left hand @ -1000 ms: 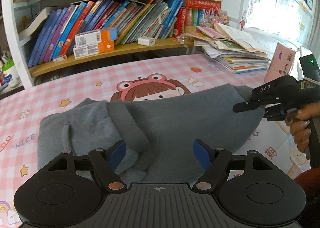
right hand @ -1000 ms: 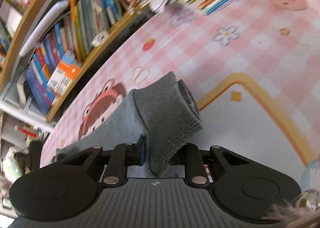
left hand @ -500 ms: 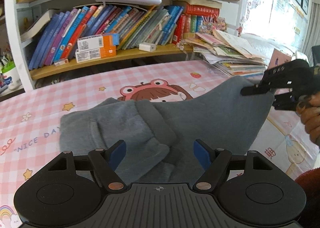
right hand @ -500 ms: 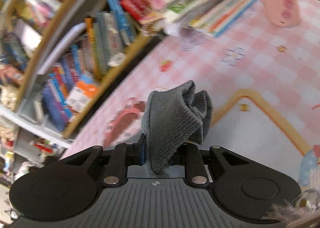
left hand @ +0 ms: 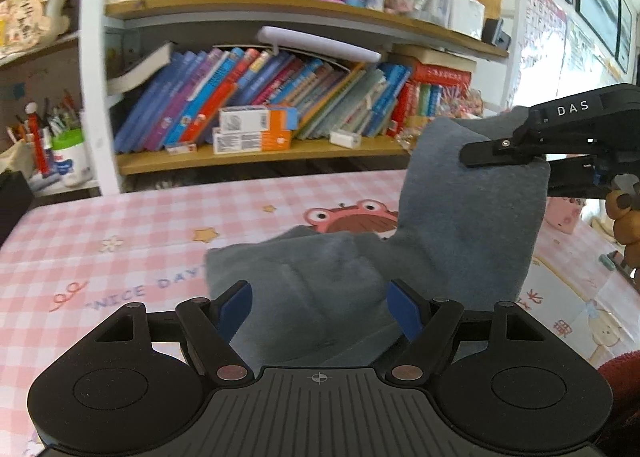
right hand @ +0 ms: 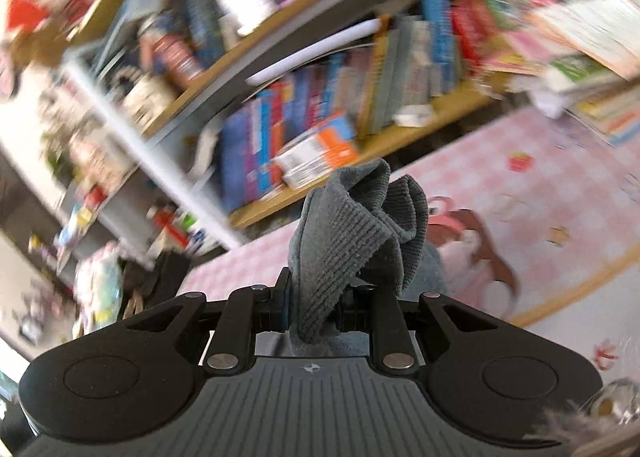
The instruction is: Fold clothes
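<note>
A grey fleece garment [left hand: 460, 225] lies partly on the pink checked tablecloth [left hand: 100, 241]. Its right end is lifted high. My right gripper [right hand: 316, 297] is shut on the garment's ribbed hem [right hand: 352, 229], which bunches up between its fingers. In the left wrist view the right gripper [left hand: 500, 151] holds that end up at the right, above the table. My left gripper [left hand: 320, 307] is open and empty, low over the near part of the garment, its blue pads [left hand: 236, 305] apart on either side of the cloth.
A bookshelf [left hand: 260, 153] full of books stands along the table's far edge, with orange-white boxes [left hand: 252, 129] on it. A pink holder [left hand: 564, 213] sits at the right. A pen cup [left hand: 64, 153] stands at the far left.
My right gripper has risen and swung leftward with the hem, lifting the garment's right end off the table. The left gripper stays open while its view has tilted up.
</note>
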Demonstrator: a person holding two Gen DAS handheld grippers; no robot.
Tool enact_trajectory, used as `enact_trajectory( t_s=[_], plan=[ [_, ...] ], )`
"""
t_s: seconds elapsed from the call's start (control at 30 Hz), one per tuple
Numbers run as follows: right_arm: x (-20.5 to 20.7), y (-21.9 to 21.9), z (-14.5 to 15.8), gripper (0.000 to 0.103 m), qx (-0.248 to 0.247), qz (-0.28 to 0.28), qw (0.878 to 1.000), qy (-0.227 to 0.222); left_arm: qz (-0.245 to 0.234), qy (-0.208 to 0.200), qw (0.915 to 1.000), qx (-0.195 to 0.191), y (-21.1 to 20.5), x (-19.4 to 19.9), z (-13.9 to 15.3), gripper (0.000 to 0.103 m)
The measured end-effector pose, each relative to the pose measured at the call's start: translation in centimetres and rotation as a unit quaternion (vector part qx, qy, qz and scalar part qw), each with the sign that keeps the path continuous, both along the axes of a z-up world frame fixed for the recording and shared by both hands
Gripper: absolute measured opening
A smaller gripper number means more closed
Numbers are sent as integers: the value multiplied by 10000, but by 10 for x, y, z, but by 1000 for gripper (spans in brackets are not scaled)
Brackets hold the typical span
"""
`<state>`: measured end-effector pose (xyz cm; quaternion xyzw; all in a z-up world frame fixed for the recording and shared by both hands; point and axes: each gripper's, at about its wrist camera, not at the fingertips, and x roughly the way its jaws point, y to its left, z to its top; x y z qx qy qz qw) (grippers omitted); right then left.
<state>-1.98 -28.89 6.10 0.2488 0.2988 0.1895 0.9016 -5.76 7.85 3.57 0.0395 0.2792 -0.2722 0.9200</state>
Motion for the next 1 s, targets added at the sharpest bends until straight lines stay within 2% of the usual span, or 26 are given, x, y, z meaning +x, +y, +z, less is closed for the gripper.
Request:
enact_trajectory(
  t_s=[0.2, 0.33, 0.5, 0.57, 0.7, 0.87, 1.0],
  plan=[
    [-1, 62, -1, 18, -599, 643, 9960, -135, 277, 22, 9996, -92, 38, 3, 3, 76],
    [1, 93, -11, 19, -1003, 896, 9909, -4, 410, 53, 9991, -127, 59, 6, 3, 76],
    [4, 117, -25, 24, -1238, 1031, 9867, 206, 447, 61, 9989, -96, 80, 9, 4, 78],
    [6, 128, -31, 27, -1295, 1074, 9853, 298, 498, 89, 9987, -101, 86, 11, 4, 87],
    [9, 138, -39, 33, -1335, 1123, 9836, 464, 558, 166, 9981, -185, 97, 15, 3, 87],
    [11, 144, -45, 52, -1253, 1230, 9826, 613, 556, 193, 9980, -250, 104, 19, 2, 87],
    [5, 147, -40, 60, -1057, 1480, 9823, 449, 542, 94, 9979, -328, 106, 20, 4, 87]
  ],
)
